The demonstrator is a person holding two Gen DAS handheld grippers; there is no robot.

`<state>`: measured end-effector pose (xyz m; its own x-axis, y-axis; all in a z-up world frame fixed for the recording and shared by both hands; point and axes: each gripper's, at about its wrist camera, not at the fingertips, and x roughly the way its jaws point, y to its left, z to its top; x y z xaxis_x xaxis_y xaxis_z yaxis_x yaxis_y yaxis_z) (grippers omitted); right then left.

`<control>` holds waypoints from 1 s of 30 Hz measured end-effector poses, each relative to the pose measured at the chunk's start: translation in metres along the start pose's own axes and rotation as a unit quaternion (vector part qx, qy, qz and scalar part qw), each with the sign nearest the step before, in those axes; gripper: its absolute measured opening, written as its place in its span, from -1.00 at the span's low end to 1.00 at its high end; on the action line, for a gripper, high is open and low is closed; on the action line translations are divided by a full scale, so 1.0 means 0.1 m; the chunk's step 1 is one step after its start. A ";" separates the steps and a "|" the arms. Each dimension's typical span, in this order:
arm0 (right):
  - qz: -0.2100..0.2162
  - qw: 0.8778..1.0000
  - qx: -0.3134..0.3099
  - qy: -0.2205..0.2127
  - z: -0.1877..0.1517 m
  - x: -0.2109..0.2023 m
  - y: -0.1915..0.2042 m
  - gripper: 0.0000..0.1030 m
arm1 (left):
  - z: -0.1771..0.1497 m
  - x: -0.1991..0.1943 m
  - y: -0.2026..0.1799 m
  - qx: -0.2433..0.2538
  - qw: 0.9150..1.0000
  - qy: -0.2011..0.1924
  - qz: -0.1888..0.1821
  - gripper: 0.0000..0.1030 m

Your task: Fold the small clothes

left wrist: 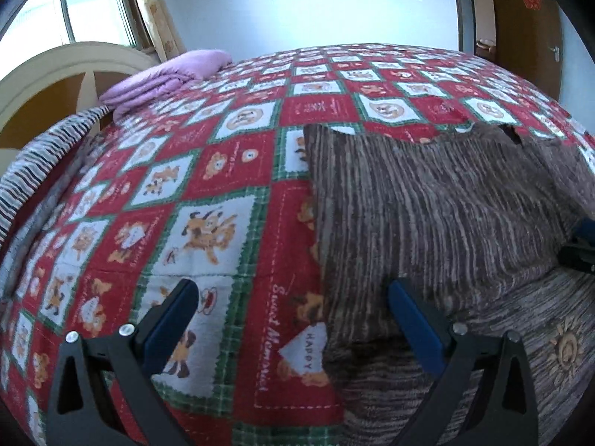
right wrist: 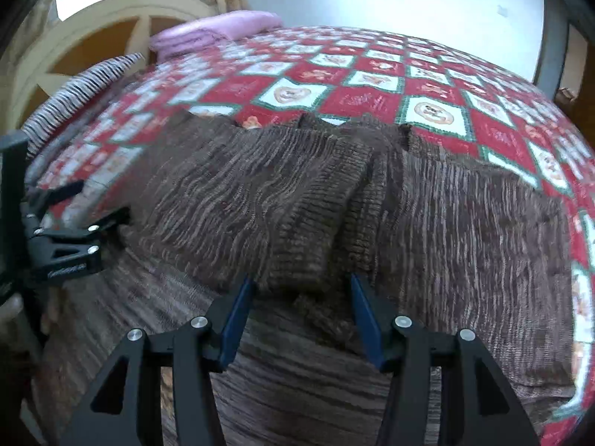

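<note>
right gripper [right wrist: 301, 297] sat spread right at the brown sweater's [right wrist: 334, 193] folded-in sleeve cuff, left gripper [left wrist: 293, 304] also spread, straddling the sweater's left edge

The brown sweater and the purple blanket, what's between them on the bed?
Only bare red patchwork bedspread lies between the brown sweater and the purple blanket; the left wrist view shows it.

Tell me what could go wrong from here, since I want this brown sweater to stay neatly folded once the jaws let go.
1. The sweater has both sleeves folded in, and the ribbed cuff lies between the open jaws of the right gripper; pulling back low could drag it loose.
2. The left gripper straddles the sweater's edge, one finger over the bedspread; closing there might pinch both.
3. The folded halves meet unevenly at the collar, so the next fold may come out crooked.
</note>
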<state>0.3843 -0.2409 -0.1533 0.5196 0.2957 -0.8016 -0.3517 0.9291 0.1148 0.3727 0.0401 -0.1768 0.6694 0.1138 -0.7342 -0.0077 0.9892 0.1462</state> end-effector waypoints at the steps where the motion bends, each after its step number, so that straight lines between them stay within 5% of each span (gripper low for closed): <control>1: -0.002 1.000 0.006 -0.003 0.00 -0.03 -0.03 0.04 | 0.00 0.00 0.01 -0.005 1.000 0.002 -0.006 1.00; 7: -0.019 0.998 0.038 -0.044 -0.02 -0.40 -0.09 0.06 | -0.07 -0.10 0.09 -0.035 0.999 0.007 -0.033 1.00; 15: -0.073 0.995 0.064 0.007 -0.44 -0.50 -0.37 0.07 | -0.24 -0.36 -0.03 -0.003 0.999 -0.001 -0.034 1.00; 30: -0.042 0.992 0.118 -0.027 -0.95 -0.95 -0.43 0.07 | -0.85 -0.96 -0.01 0.025 0.998 -0.018 -0.046 1.00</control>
<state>0.2763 -0.3301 -0.1377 0.5817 0.2211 -0.7827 -0.1177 0.9751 0.1880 0.2451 0.0361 -0.1633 0.6920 0.0182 -0.7216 0.0916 0.9894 0.1129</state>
